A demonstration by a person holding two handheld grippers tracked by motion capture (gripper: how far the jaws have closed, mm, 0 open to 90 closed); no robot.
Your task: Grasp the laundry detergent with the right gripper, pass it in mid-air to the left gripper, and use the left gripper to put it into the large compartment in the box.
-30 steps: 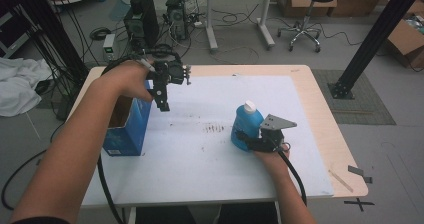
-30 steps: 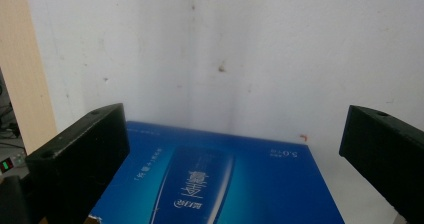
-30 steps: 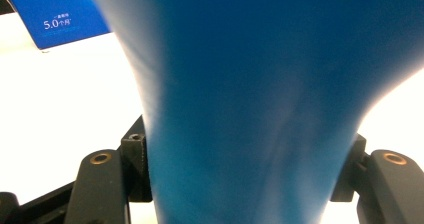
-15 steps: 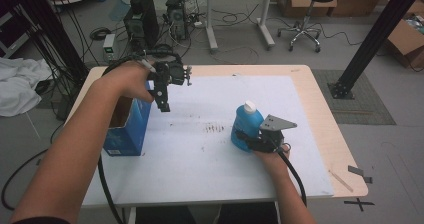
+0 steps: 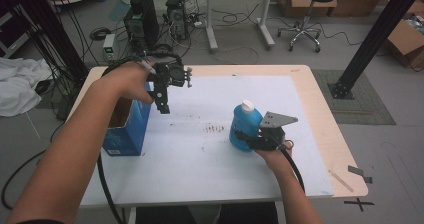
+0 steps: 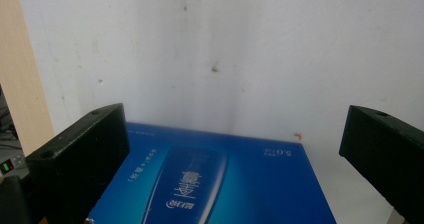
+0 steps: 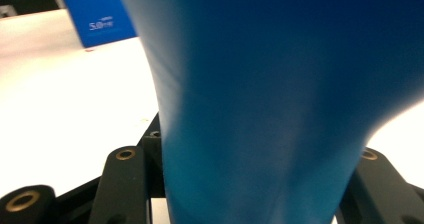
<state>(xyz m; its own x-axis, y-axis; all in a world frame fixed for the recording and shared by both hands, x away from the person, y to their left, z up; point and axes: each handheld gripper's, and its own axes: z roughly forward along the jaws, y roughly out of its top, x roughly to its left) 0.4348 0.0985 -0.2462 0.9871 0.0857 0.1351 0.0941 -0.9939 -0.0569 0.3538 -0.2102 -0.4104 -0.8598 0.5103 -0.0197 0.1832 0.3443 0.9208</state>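
Gripping blue bottle [image 5: 245, 126] — right tongs [image 5: 248, 140].

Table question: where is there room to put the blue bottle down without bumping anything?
The white sheet is bare along the near edge, between the blue box and the right tool holding the blue bottle. The far right corner past the bottle is bare too. It is crowded at the left, where the left tool hangs beside the box.

The bottle [image 5: 245, 126] is smooth blue plastic with a slight sheen, capped in white plastic. The box [image 5: 131, 129] is printed cardboard, glossy blue outside and plain brown inside. A matt white sheet [image 5: 200, 174] covers the table [image 5: 345, 154], whose bare edges show pale wood.
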